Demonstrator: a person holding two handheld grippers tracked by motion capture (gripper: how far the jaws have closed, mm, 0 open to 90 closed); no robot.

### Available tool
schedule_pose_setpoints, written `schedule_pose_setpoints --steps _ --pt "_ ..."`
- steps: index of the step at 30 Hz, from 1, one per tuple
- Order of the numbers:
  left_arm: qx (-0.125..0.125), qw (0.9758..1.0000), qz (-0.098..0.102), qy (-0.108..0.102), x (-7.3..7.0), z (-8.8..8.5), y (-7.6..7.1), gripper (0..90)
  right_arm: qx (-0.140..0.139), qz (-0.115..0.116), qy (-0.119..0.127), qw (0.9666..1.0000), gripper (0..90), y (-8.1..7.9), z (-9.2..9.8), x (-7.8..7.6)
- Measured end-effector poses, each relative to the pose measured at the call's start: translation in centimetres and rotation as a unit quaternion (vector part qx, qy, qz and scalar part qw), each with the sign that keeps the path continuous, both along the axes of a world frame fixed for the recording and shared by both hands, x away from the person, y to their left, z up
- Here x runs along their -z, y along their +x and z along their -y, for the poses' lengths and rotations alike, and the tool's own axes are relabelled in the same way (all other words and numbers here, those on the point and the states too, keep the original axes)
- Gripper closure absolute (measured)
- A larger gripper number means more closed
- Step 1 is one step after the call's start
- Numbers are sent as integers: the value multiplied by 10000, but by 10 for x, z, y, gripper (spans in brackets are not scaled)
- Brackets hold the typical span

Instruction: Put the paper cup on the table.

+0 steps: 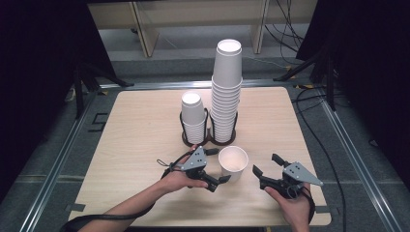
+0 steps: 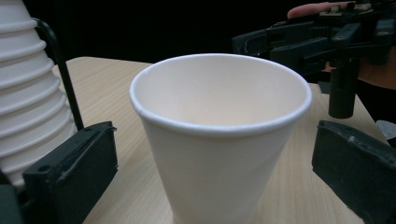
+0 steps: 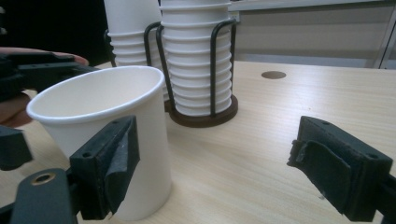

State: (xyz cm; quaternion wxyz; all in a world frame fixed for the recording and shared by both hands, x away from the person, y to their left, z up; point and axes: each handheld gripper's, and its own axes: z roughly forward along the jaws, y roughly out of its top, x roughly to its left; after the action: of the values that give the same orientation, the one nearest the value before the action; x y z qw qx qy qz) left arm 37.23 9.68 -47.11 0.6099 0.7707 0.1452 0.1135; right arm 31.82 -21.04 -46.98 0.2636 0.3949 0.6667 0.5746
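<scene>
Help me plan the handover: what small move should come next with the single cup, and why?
Probably draw the left gripper back from the loose cup. Its jaws stand apart on either side of the cup, not pressing it, and the cup stands upright on the table. The open right gripper waits beside it, apart.

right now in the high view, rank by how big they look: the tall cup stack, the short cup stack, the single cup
1. tall cup stack, clearly largest
2. short cup stack
3. single cup, smallest, though it stands nearer the camera, so the gap with the short stack is unsure
</scene>
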Motion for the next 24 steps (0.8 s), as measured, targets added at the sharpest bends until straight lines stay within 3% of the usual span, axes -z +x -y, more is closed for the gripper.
schedule_pose_setpoints --steps 2,3,4,6,7,8,9,12,14,15,17,21,22,24 --pt "-9 10000 58 22 -3 -7 -2 0 98 -74 -108 9999 147 0 0 0" --pt "-40 10000 76 19 -4 -10 -4 0 62 -181 69 9998 147 0 -2 1" --pt "-68 9999 86 7 -6 -15 -5 0 46 -172 63 9998 147 1 -2 2" --pt "-117 9999 115 -21 -9 -23 -7 0 132 -54 -165 9998 147 3 0 1" --pt "-169 9998 126 -73 -11 -29 -7 0 154 -129 -87 9998 147 2 -1 1" --pt "-206 9996 113 -133 -12 -33 -9 0 176 -52 -73 9998 147 4 -1 2" --pt "-235 9995 137 -133 -13 -36 -9 0 133 -170 90 9997 147 3 -3 3" --pt "-401 9989 235 -69 -17 -53 -11 0 196 -35 17 9998 147 6 -2 3" --pt "-347 9989 279 -120 -18 -62 -11 0 211 -119 44 9997 147 5 -2 3" --pt "-475 9986 202 -120 -17 -68 -13 0 240 -190 51 9995 147 5 -2 3" --pt "-556 9982 206 -132 -17 -77 -14 0 238 -3 0 9997 147 8 -1 5" --pt "-796 9965 197 -160 -15 -99 -17 0 251 -158 -91 9995 147 7 1 4" --pt "-836 9961 203 -174 -15 -103 -17 0 288 -84 -16 9995 147 8 0 5" --pt "-955 9949 231 -220 -13 -113 -18 0 292 -158 7 9994 147 7 0 5"
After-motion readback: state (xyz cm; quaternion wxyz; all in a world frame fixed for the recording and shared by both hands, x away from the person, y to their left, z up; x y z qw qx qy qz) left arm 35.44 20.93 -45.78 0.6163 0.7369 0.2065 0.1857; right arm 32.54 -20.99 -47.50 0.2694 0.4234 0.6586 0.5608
